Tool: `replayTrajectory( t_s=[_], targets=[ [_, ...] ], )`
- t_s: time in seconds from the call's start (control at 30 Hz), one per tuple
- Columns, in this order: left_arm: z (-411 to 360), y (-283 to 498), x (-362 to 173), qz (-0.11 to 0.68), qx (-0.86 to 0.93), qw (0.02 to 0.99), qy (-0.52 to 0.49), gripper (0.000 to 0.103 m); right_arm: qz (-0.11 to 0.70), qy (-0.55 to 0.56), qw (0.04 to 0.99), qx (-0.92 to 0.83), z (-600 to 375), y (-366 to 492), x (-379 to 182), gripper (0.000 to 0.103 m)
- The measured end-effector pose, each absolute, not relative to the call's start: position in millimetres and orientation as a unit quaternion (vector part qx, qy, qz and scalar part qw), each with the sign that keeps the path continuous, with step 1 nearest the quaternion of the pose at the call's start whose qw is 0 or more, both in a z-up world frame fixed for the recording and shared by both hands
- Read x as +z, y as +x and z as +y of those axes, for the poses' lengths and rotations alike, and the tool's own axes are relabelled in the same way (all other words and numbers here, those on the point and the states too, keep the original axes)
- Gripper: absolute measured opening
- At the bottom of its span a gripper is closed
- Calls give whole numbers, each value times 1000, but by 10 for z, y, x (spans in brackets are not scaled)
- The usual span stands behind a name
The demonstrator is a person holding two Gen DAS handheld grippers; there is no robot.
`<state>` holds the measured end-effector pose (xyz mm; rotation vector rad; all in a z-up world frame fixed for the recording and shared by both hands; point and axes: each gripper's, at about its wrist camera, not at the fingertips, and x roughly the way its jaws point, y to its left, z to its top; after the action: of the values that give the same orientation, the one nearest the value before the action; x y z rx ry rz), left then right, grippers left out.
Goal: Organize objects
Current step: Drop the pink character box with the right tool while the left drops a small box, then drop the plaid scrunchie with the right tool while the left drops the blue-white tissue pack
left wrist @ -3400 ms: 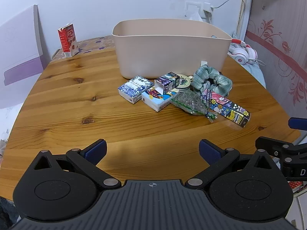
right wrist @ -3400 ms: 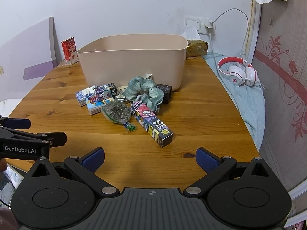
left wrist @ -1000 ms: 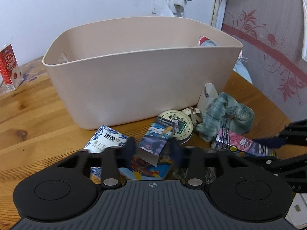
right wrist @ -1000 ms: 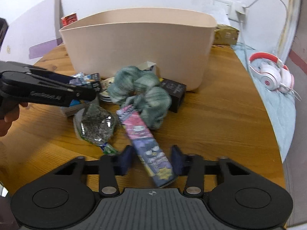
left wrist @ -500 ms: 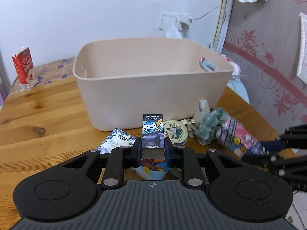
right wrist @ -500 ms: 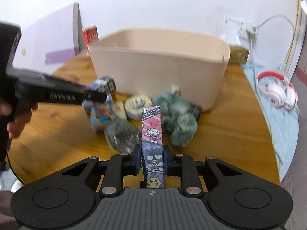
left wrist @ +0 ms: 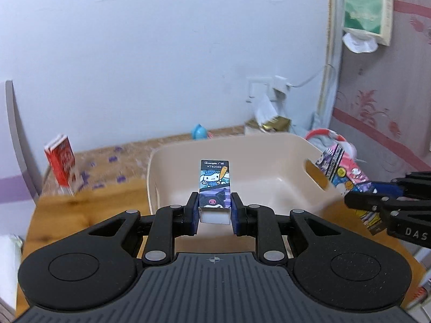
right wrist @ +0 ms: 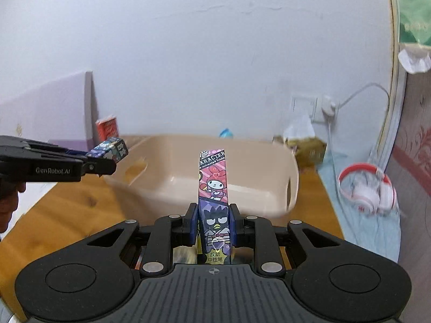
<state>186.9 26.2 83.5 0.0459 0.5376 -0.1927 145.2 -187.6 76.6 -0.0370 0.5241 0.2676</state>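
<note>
Left gripper (left wrist: 214, 214): lower centre of the left wrist view, tilted downward toward the bin; blue pads pressed against both sides of the small cartoon box. In the right wrist view it enters from the left edge as a black bar.
Small cartoon box (left wrist: 214, 185): glossy printed cardboard, short rectangular prism, upright between the pads; white end face toward the camera; it stands in front of the bin's open interior.
Right gripper (right wrist: 213, 223): lower centre of the right wrist view, also angled down; pads narrowed onto the long cartoon box. In the left wrist view it reaches in from the right edge.
Long cartoon box (right wrist: 214, 202): slim, elongated carton, pink and purple print, gripped near its lower part; the upper end rises in front of the bin. In the left wrist view it hangs at the bin's right handle side.
Bin (left wrist: 272, 167): smooth beige plastic, rounded rectangular tub with cut-out handles; centre of both views.
Table (left wrist: 89, 204): varnished wood with visible knots and grain; it carries the bin.
Person's hand (right wrist: 9, 202): partly visible at the left edge of the right wrist view, behind the left gripper's body.
Red carton (left wrist: 61, 168): small upright cardboard pack, left of the bin.
Headphones (right wrist: 367, 188): red and white, on pale blue cloth at the right.
</note>
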Motion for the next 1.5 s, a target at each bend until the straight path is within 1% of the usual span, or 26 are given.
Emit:
replayTrajectory(
  t_s=[0.13,0.23,0.37,0.5,0.57,0.6,0.63,0.67,0.7,0.73,0.77,0.8,0.87,0.9,0.93,0.97,1.03,1.1,1.13,1.17,1.33,1.5],
  targets=[
    [123,2290,759,278,-79,957,38,23,252,-24,960,121,-1838,1842,831,23],
    [47,2590,609,304,-71,949,44,23,261,-39,958,116,-1775,2115,809,23],
    [-34,2898,361,359,-72,929,51,23,281,-62,952,105,-1701,2374,680,23],
    [-66,3026,223,390,-74,916,48,23,312,-77,942,97,-1642,2544,483,23],
    [-69,3021,189,399,-75,912,49,27,326,-77,938,94,-1646,2592,399,23],
    [-69,3007,185,401,-73,912,51,38,330,-74,937,93,-1652,2602,384,22],
    [-68,2984,206,399,-69,913,52,53,331,-71,936,92,-1659,2596,377,25],
    [-57,2929,245,390,-67,917,51,60,329,-68,937,92,-1664,2575,388,34],
    [-52,2869,291,379,-66,922,50,69,324,-68,939,92,-1662,2541,410,34],
    [-44,2805,346,368,-66,926,48,72,318,-69,941,92,-1659,2505,442,39],
    [-48,2766,390,363,-67,928,47,73,312,-71,943,91,-1652,2464,470,45],
    [-52,2726,434,358,-68,930,47,75,306,-75,945,89,-1642,2416,497,48],
    [-42,2615,534,346,-71,934,48,79,297,-79,948,85,-1642,2334,550,62],
    [-32,2556,578,340,-71,936,49,81,293,-78,949,83,-1646,2284,581,65],
    [-25,2502,620,334,-72,938,51,83,289,-77,951,81,-1657,2236,611,71],
    [-6,2444,658,329,-71,940,52,84,285,-74,952,80,-1672,2181,639,76],
    [27,2336,716,322,-73,943,53,86,278,-70,955,79,-1698,2059,683,80],
    [49,2221,744,317,-78,943,57,86,279,-70,954,78,-1700,1916,709,91],
    [63,2166,751,315,-81,944,59,86,278,-73,955,77,-1699,1845,719,101],
    [76,2104,756,313,-82,944,60,86,277,-77,955,77,-1694,1789,722,103],
    [142,1855,691,315,-83,943,62,88,282,-90,952,75,-1669,1561,644,103],
    [242,1763,448,343,-82,933,68,89,303,-89,946,73,-1645,1405,440,103]
  ],
)
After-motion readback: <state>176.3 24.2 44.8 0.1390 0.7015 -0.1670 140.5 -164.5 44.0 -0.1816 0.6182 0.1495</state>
